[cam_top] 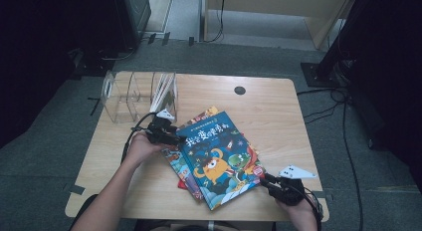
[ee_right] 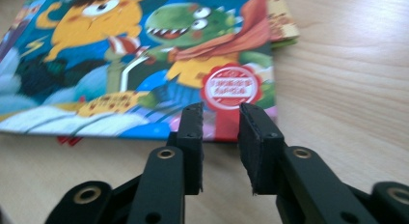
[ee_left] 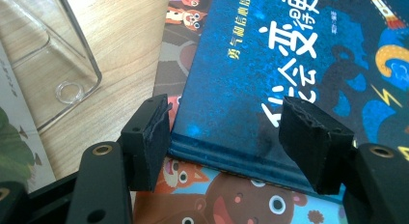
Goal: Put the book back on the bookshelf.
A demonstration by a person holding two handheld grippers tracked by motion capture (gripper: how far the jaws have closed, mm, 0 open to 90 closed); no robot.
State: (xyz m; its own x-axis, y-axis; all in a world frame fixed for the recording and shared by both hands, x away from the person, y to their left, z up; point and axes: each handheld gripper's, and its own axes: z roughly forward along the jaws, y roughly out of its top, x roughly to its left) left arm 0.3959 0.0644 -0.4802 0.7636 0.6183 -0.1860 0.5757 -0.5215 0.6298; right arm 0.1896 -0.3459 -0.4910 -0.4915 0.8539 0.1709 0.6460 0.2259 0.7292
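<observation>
A blue picture book [cam_top: 221, 156] with a yellow monster on its cover tops a small fanned stack of books [cam_top: 175, 164] in the middle of the wooden table [cam_top: 278, 111]. My left gripper [cam_top: 169, 136] is at the book's far left corner. In the left gripper view its jaws [ee_left: 226, 132] stand wide apart on either side of that corner of the blue book [ee_left: 270, 64], pads not pressing. My right gripper [cam_top: 266, 180] sits at the near right corner. Its jaws [ee_right: 221, 113] are a narrow gap apart, level with the book's edge [ee_right: 144, 64] and holding nothing.
A clear acrylic book stand [cam_top: 124, 96] with a thin booklet in it stands at the table's far left, close to my left gripper [ee_left: 48, 55]. Other picture books [ee_left: 231, 195] lie under the blue one. Bare wood lies to the right of the stack [ee_right: 347, 79].
</observation>
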